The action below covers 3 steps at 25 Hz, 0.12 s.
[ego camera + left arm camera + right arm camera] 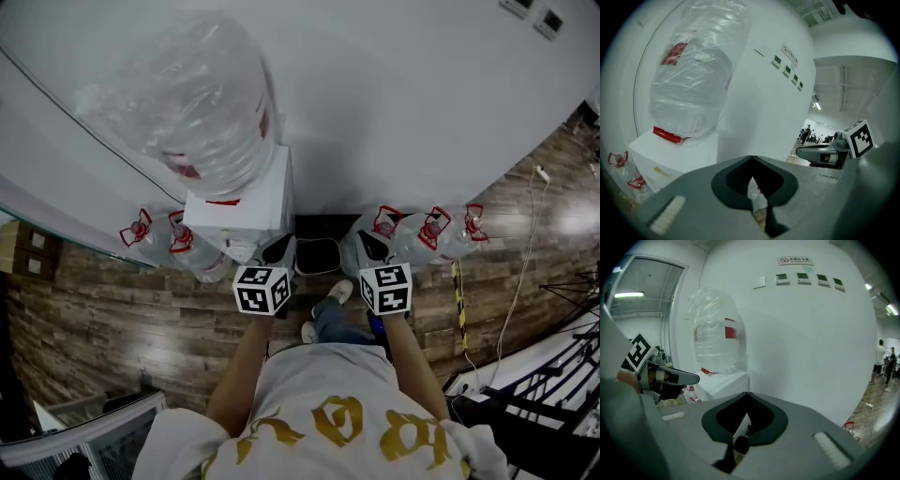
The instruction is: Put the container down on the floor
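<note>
A dark container (317, 255) with a pale rim stands on the wooden floor against the white wall, between a white water dispenser (246, 204) and a group of bottles. My left gripper (279, 249) hovers just left of it. My right gripper (371, 246) hovers just right of it. Both are shut with nothing between the jaws. In the left gripper view the jaws (751, 159) meet at a thin slit and the right gripper (824, 153) shows beside them. The right gripper view shows its own jaws (746, 395) shut, with the left gripper (670, 377) at the left.
A large plastic-wrapped water bottle (211, 103) sits upside down on the dispenser. Red-capped water bottles lie on the floor to its left (159, 234) and at the right (427, 230). A white cable (525, 272) runs over the floor at the right. People stand far off (886, 362).
</note>
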### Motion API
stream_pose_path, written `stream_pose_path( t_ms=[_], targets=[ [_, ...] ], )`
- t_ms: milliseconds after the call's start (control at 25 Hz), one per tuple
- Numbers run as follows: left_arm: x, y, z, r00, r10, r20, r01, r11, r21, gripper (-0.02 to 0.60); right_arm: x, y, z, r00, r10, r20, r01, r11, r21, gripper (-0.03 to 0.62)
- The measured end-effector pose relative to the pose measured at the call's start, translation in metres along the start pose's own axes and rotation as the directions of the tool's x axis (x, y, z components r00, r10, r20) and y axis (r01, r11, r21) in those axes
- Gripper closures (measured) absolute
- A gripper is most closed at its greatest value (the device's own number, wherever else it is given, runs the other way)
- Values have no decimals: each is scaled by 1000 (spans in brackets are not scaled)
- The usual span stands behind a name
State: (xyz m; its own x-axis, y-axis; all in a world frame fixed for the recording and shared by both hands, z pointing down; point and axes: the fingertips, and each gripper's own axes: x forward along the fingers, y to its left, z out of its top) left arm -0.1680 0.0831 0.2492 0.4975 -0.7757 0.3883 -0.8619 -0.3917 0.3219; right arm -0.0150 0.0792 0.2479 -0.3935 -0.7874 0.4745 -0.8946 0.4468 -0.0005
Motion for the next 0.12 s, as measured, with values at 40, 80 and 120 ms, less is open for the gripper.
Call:
stream_pose_path(
  t_ms=[40,80,120],
  targets=[
    [-1,-1,-1,1000,-1,-3,1,1000,3,581,-1,1,-1,1000,0,-2,0,1000,1,565],
    [-2,-3,-1,1000,-1,-4,1,1000,7,581,-2,1,-2,1000,0,-4,0,1000,1,565],
    [-3,-4,-2,1000,-2,-5,2,1000,11,581,-2,1,-3,1000,0,-7,0,1000,1,565]
  ],
)
